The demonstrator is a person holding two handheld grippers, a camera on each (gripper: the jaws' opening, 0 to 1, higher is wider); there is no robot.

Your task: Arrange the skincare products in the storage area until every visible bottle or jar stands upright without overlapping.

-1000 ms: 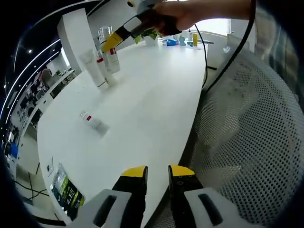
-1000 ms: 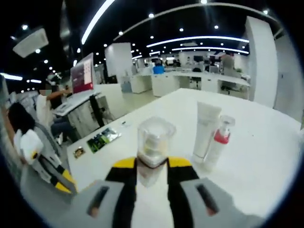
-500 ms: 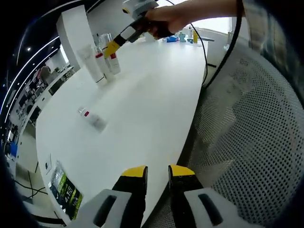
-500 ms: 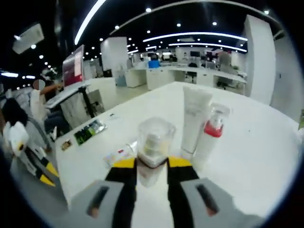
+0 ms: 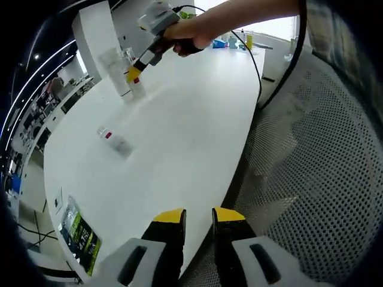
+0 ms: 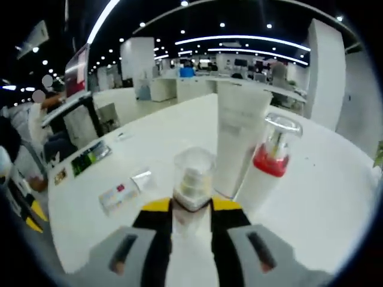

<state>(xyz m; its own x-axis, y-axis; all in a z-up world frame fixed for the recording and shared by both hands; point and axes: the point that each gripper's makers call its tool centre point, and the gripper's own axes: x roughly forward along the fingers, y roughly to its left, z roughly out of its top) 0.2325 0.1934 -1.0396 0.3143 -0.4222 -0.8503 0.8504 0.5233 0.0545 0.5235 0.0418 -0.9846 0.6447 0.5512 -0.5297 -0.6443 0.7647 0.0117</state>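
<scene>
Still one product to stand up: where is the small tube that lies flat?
In the left gripper view the small tube lies on the white table, left of centre, nearer than the upright white tube.

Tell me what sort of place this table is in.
Probably a large open-plan office: rows of white desks behind the white table, long ceiling light strips, and a mesh office chair.

Our right gripper has yellow-tipped black jaws on grey bodies, and the bottle between them has a clear cap over a pale cream inside. Just beyond it we see a plain white tube and a white pump bottle with a red collar. The table is white.
</scene>
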